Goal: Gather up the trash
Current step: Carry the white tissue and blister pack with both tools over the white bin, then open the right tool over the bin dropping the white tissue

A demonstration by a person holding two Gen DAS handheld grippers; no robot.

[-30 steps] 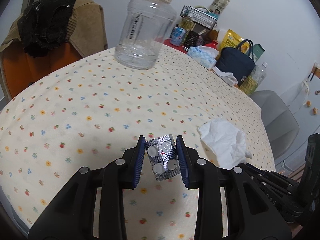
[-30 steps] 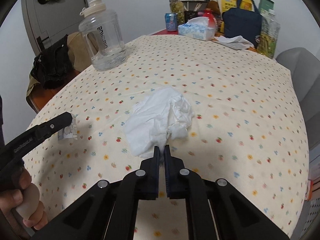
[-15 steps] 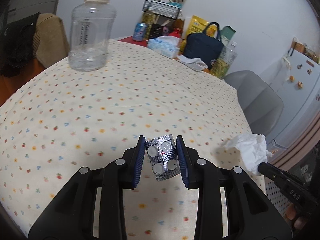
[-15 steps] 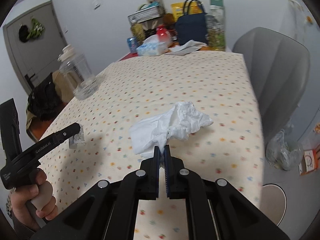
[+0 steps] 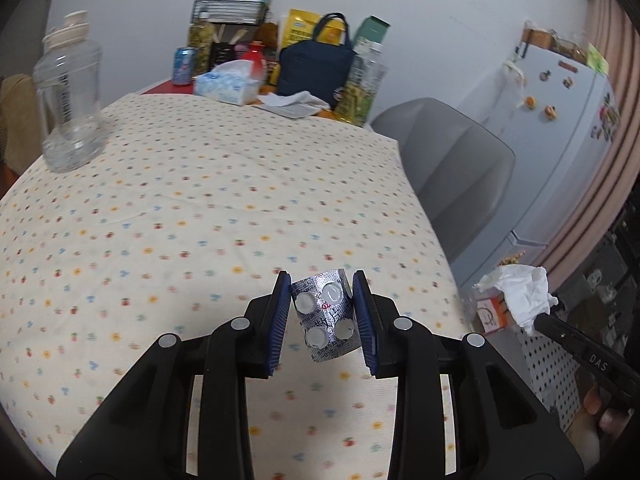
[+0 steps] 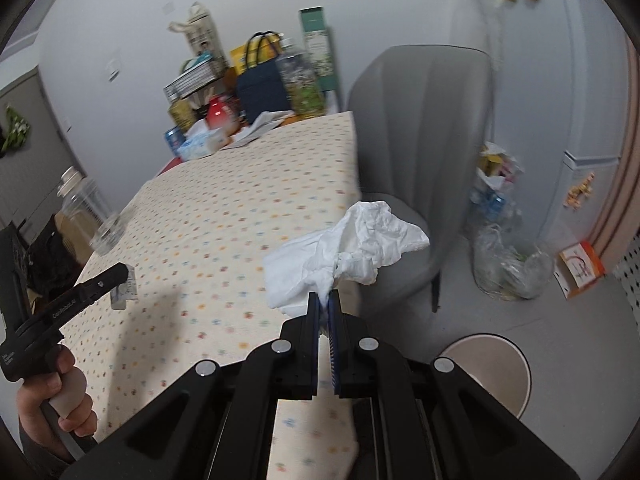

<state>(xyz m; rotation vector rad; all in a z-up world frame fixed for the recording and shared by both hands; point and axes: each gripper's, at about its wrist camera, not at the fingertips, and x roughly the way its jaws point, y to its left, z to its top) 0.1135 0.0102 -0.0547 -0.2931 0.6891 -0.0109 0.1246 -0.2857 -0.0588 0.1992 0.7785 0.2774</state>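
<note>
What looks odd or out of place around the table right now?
On the table, nothing looks spilled or knocked over. The odd spot is the floor beside the grey chair: a clear plastic bag stuffed with rubbish sits slumped there, and an orange and white box lies tilted next to it.

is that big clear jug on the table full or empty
Looks almost empty: the tablecloth shows straight through the clear jug. A shallow bit at the bottom could be water; too blurred to tell. It stands upright, cap on.

Crumpled tissue [image 6: 352, 248] in right tool [image 6: 324, 304]
</note>
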